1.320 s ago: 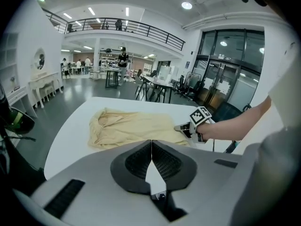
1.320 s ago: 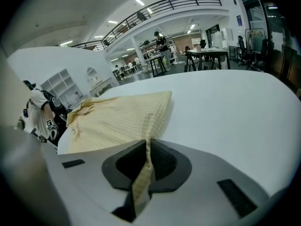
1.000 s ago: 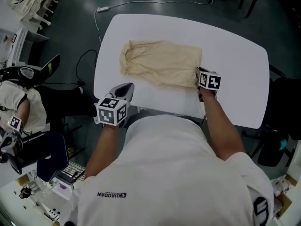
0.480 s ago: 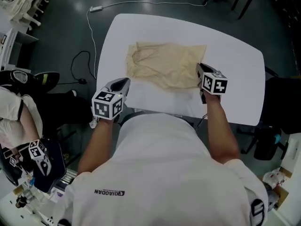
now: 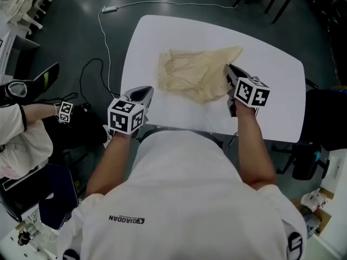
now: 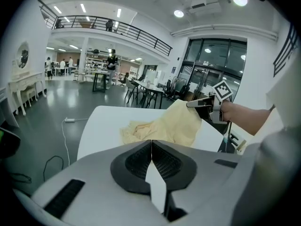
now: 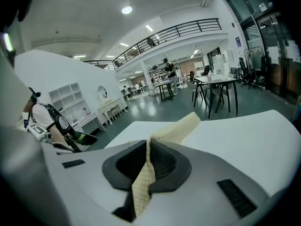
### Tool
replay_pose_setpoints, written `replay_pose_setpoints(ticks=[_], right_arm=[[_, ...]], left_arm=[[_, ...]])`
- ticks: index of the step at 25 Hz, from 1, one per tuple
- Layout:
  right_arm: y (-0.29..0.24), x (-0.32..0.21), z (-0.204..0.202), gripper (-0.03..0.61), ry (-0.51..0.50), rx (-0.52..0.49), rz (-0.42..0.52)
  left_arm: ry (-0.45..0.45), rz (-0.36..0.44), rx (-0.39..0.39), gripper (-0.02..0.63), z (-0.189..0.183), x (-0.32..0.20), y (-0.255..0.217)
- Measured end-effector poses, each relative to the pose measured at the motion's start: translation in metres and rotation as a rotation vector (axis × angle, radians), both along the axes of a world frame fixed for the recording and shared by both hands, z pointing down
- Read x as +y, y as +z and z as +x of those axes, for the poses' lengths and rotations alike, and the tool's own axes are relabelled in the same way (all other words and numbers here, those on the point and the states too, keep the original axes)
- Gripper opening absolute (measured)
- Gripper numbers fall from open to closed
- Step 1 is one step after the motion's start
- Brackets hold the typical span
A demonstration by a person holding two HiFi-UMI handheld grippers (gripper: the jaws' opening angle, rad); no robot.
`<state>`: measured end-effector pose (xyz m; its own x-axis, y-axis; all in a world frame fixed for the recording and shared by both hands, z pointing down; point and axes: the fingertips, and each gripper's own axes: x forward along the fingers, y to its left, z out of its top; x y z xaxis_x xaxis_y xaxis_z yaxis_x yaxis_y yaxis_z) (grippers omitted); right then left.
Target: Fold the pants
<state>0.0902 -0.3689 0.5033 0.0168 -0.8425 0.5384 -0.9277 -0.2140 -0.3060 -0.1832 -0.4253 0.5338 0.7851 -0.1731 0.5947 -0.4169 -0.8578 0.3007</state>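
- The pants (image 5: 192, 75) are cream coloured and lie about in the middle of the white table (image 5: 274, 91).
- Their left part rests on the table in a bunched, wrinkled heap.
- Their right part is up off the table and hangs from the right gripper (image 5: 230, 72).
- The right gripper is clamped on the pants: in the right gripper view a strip of the cloth runs between its two jaws, and the jaws press on it from both sides.
- This gripper is above the right side of the pants and its jaws point toward the far side of the table.
- The far right corner of the pants is drawn out into a point.
- The left gripper (image 5: 143, 92) has its jaws together, and I see no cloth between them in the left gripper view.
- It is above the near left corner of the table, near the pants but apart from them.
- A white cable (image 5: 110, 8) lies on the dark floor (image 5: 70, 42) beyond the table and to its left.
- Another person (image 5: 19, 140) in a white top is at the left edge of the head view.
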Motion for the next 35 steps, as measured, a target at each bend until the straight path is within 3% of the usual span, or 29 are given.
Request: replay_pose_setpoints(ticks=[9, 23, 27, 30, 35], right_arm=[[-0.011, -0.039, -0.054, 0.043, -0.056, 0.048, -0.008], [0.018, -0.114, -0.169, 0.043, -0.311, 0.124, -0.097], [0.043, -0.137, -0.197, 0.06, -0.333, 0.057, -0.114], [0.053, -0.143, -0.217, 0.164, -0.357, -0.045, -0.116], [0.048, -0.137, -0.224, 0.16, -0.377, -0.024, -0.1]], left_arm=[[0.01, -0.007, 0.031, 0.028, -0.018, -0.01, 0.0], [-0.083, -0.017, 0.062, 0.028, -0.056, -0.028, 0.0], [-0.107, -0.03, 0.053, 0.028, -0.072, -0.033, 0.005], [-0.116, -0.039, 0.05, 0.028, -0.08, -0.033, 0.008], [-0.12, -0.044, 0.051, 0.028, -0.089, -0.035, 0.01]])
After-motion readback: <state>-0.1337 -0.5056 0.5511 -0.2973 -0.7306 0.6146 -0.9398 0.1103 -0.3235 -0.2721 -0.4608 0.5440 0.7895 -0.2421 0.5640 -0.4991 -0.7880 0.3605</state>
